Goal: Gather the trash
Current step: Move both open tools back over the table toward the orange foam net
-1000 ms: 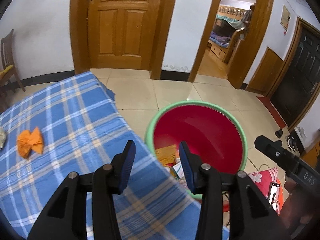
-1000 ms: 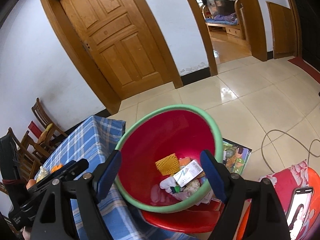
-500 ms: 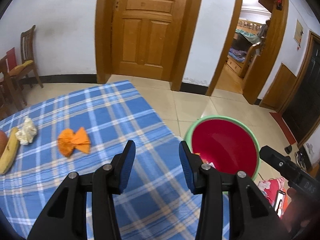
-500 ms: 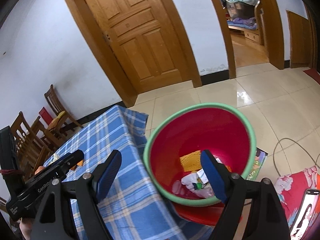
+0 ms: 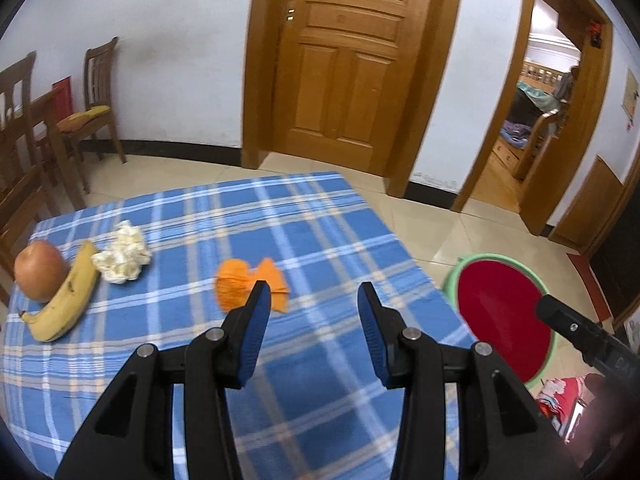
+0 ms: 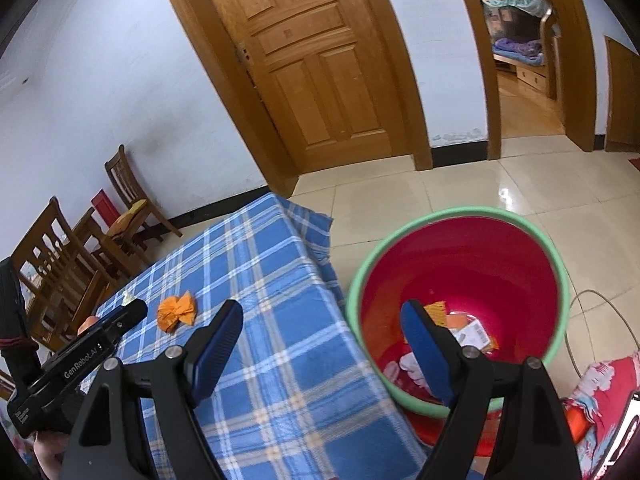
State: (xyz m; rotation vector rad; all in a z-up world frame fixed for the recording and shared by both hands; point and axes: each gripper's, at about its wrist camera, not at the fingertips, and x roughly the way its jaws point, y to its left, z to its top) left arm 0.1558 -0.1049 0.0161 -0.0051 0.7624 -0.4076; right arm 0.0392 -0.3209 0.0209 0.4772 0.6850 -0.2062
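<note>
The bucket (image 5: 500, 320)'s contents are hidden at frame right in the left view; wrappers (image 6: 472, 334) are shown only by the right view. Left gripper (image 5: 310, 304) and right gripper (image 6: 320, 320) are spread, empty.

Empty tongs (image 6: 320, 330) gape above bin (image 6: 558, 268), tablecloth (image 6: 256, 264).
</note>
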